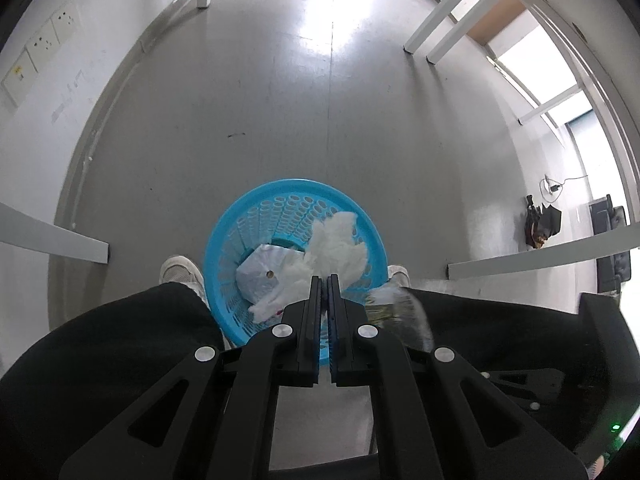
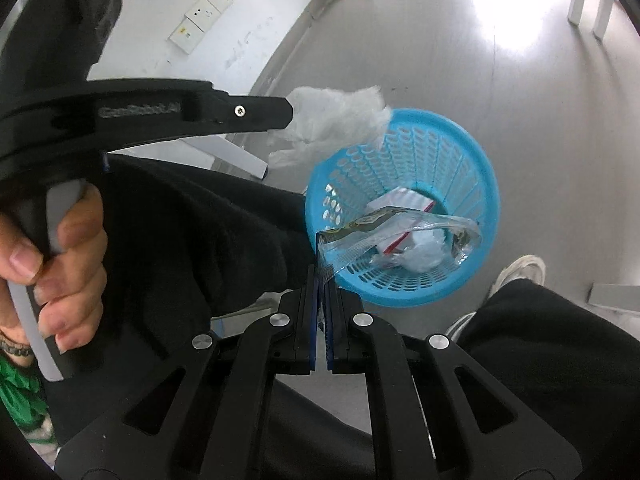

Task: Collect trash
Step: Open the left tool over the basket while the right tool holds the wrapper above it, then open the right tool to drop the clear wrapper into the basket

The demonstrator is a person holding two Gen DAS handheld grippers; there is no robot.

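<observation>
A blue plastic basket (image 1: 222, 248) (image 2: 486, 168) stands on the grey floor between the person's feet. It holds a white packet (image 1: 260, 274) and crumpled white paper (image 2: 424, 254). My left gripper (image 1: 325, 279) (image 2: 289, 114) is shut on a crumpled white tissue (image 1: 336, 244) (image 2: 340, 118), which hangs over the basket's rim. My right gripper (image 2: 322, 276) is shut on the edge of a clear plastic wrapper (image 2: 400, 228) with dark gold print. That wrapper stretches over the basket's mouth and shows blurred in the left wrist view (image 1: 396, 308).
The person's black trousers (image 2: 208, 232) and white shoes (image 1: 180, 272) (image 2: 520, 272) flank the basket. White table legs (image 1: 436, 24) and low white bars (image 1: 540, 256) stand around. Wall sockets (image 2: 202, 16) sit on the left wall. A dark bag (image 1: 542, 226) lies at the right.
</observation>
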